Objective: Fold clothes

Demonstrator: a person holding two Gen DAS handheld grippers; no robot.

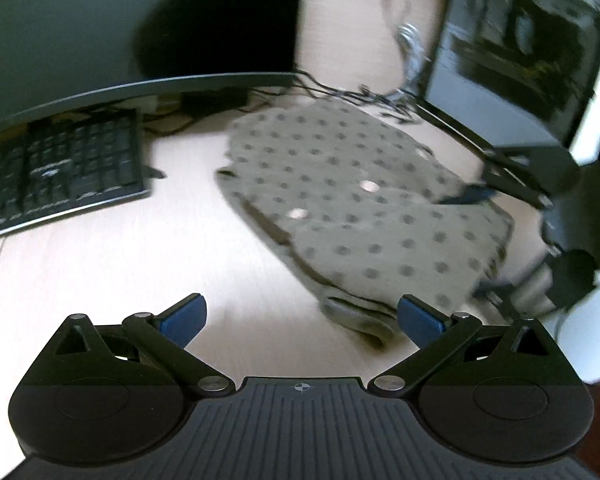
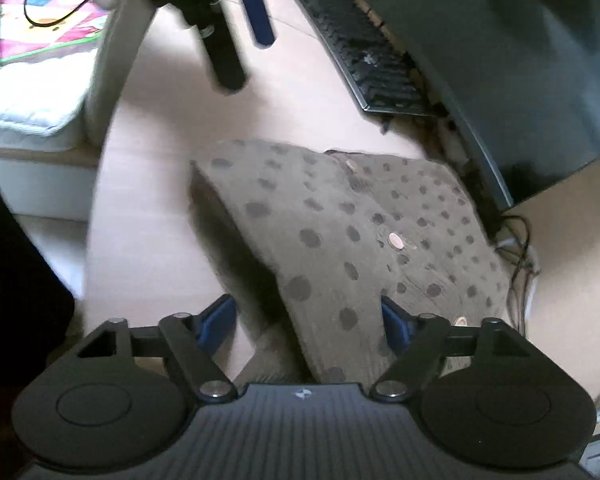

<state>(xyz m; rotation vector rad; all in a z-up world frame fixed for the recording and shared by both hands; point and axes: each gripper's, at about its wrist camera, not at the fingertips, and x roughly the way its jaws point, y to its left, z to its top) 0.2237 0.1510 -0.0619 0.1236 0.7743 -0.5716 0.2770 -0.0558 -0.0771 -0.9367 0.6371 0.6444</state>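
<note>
A taupe garment with grey polka dots and round buttons [image 1: 360,216] lies folded on the light wooden desk [image 1: 140,264]. My left gripper [image 1: 302,318] is open and empty, just in front of the garment's near folded corner. In the right wrist view the same garment [image 2: 340,232] lies under my right gripper [image 2: 308,318], which is open with its blue pads on either side of the cloth's near edge, not closed on it. The left gripper shows at the top of the right wrist view [image 2: 240,40], and the right gripper shows at the right edge of the left wrist view [image 1: 512,188].
A black keyboard [image 1: 60,176] sits left of the garment under a curved monitor [image 1: 100,32]. A second screen [image 1: 516,48] and tangled cables [image 1: 364,96] stand behind it. A bed with a colourful quilt [image 2: 32,40] lies beyond the desk edge.
</note>
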